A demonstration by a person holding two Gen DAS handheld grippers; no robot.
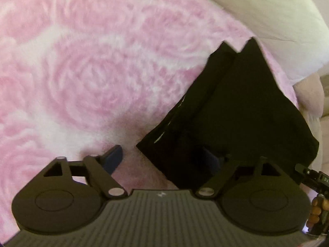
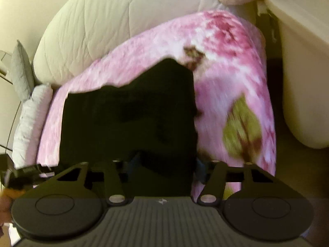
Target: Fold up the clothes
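A black garment [image 1: 236, 111] lies folded on a pink rose-patterned blanket [image 1: 92, 72]. In the left wrist view my left gripper [image 1: 164, 158] is open; its left blue finger [image 1: 114, 157] rests on the blanket, and its right finger is under the garment's near edge. In the right wrist view the same black garment [image 2: 131, 119] fills the middle, and my right gripper [image 2: 166, 164] is open with the cloth's near edge lying between and over its blue fingers [image 2: 200, 167]. The other gripper shows at each view's edge.
A cream quilted duvet [image 2: 123, 20] lies behind the blanket [image 2: 236, 82]. A grey cushion [image 2: 20, 70] and a white pillow [image 2: 30, 115] sit at the left. A cream pillow or bedside surface [image 2: 304, 72] stands at the right.
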